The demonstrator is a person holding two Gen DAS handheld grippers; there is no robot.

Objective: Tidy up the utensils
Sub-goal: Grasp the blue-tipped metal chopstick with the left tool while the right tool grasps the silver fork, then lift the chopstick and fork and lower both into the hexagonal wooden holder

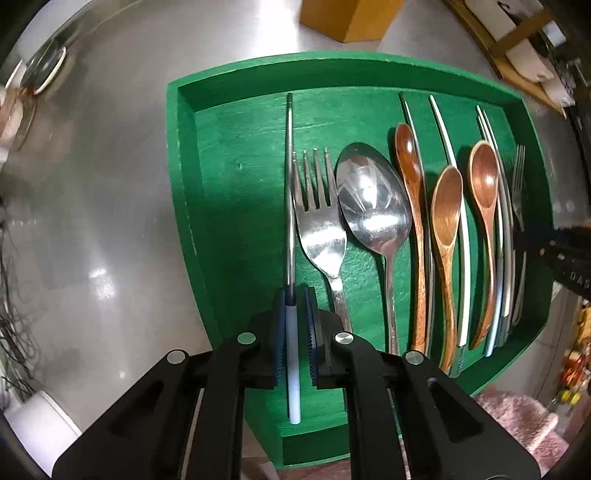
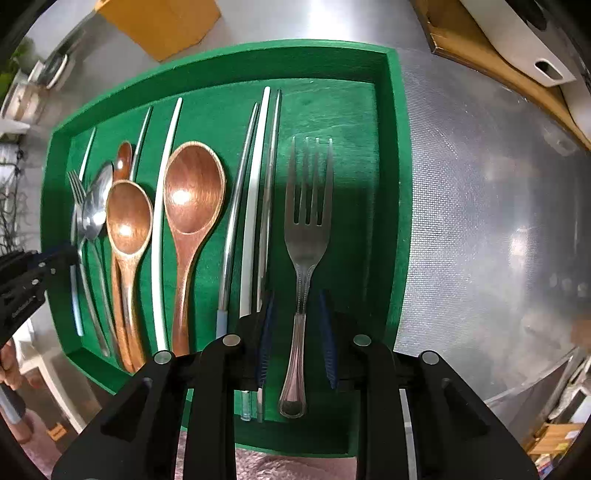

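Blue-padded fingers (image 1: 281, 325) of the left gripper (image 1: 295, 325) are nearly together, clamped on the pale handle of a slim metal chopstick (image 1: 290, 192) that lies at the left end of the row in the green tray (image 1: 236, 70). The right gripper (image 2: 297, 332) has its fingers (image 2: 327, 339) set either side of the handle of a steel fork (image 2: 308, 221); a slight gap shows on both sides of the handle, so the pads do not seem to press on it.

That fork lies flat on the tray floor, tines away from the camera, at the right end of the row. Between the two ends the tray holds a second fork (image 1: 317, 221), a large steel spoon (image 1: 373, 206), three wooden spoons (image 1: 447, 206) and several more thin chopsticks, white and metal, all lying roughly parallel. The tray sits on a shiny steel bench (image 1: 110, 221), with a yellow-brown box (image 1: 347, 18) beyond its far edge.
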